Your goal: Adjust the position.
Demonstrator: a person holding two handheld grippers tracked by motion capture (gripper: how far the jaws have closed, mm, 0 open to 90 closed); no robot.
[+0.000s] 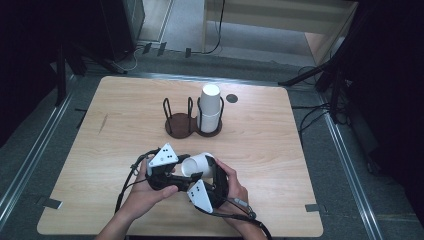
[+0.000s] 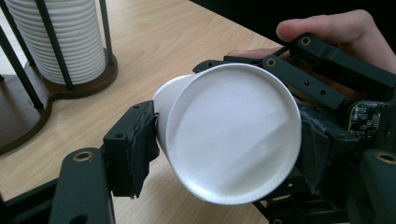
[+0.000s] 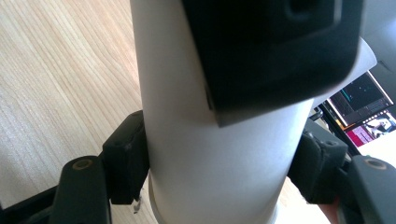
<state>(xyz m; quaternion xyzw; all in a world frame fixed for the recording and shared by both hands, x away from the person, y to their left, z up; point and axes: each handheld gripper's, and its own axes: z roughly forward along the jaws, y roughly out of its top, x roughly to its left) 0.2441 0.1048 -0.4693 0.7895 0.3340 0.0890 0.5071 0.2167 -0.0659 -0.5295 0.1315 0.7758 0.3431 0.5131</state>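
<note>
A single white paper cup lies on its side above the table's front middle, held between both grippers. My left gripper is shut on it; in the left gripper view the cup's base faces the camera between the two pads. My right gripper is shut on the same cup's side wall. The left gripper's black pad presses the cup's upper part in the right gripper view. A hand and the right gripper's black arms sit behind the cup.
A dark two-slot wire cup holder stands at the table's middle. Its right slot holds a tall stack of white cups, and its left slot is empty. The stack appears close by at the upper left of the left gripper view.
</note>
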